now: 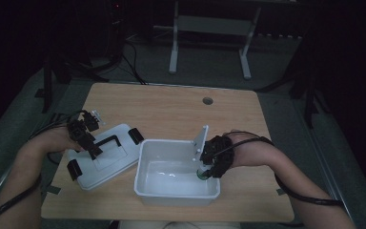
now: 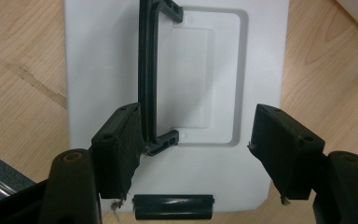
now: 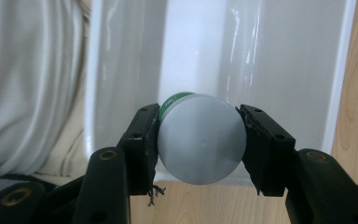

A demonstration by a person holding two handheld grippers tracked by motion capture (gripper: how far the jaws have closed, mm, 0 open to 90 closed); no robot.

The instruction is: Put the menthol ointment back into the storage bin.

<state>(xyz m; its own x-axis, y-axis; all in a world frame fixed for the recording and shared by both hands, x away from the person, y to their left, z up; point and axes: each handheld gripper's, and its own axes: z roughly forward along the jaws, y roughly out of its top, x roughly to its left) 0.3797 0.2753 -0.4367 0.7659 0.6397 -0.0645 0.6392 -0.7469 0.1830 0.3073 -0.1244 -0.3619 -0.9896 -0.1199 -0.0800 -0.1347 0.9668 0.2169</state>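
One green can (image 3: 200, 140) with a silver end sits clamped in the right tongs (image 1: 208, 171), held low inside the single white bin (image 1: 176, 191) on the counter (image 1: 171, 109), wrist bent inward. The left tongs (image 1: 86, 143) hang released over the one white lid (image 1: 116, 164), beside its black handle (image 2: 148, 79).

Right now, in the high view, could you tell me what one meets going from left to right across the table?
Left gripper → white lid with its black handle → white bin → green-edged can held in the bin → right gripper, shut on that can, its body and hand to the right.
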